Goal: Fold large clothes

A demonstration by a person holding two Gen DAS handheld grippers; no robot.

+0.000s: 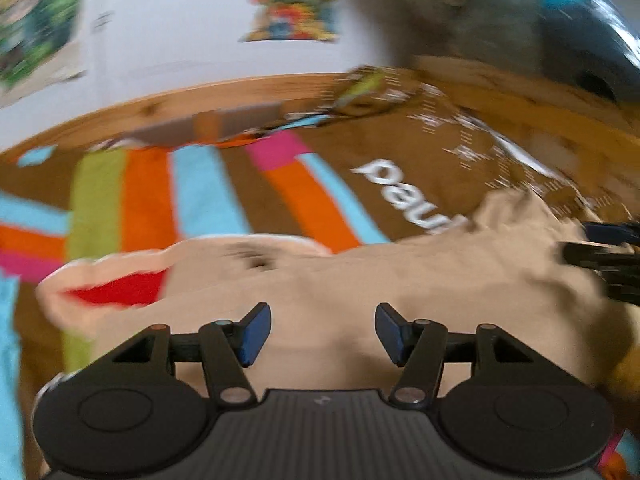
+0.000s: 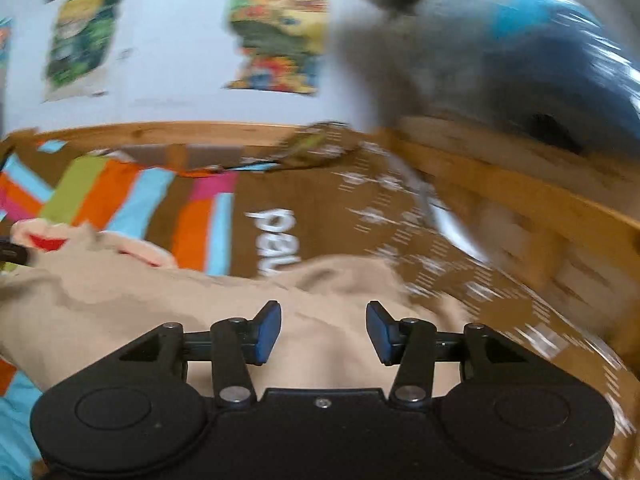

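Observation:
A beige garment with a red lining patch lies crumpled on a brown bedspread with coloured stripes. My left gripper is open just above the garment, nothing between its blue pads. The right gripper's black tip shows at the right edge of the left wrist view. In the right wrist view the same garment spreads to the left, and my right gripper is open above it. The left gripper's tip shows at that view's left edge. Both views are motion-blurred.
The bedspread carries white lettering. A wooden bed frame runs along the back and right. Behind it are a white wall with colourful posters and a grey and blue mass at upper right.

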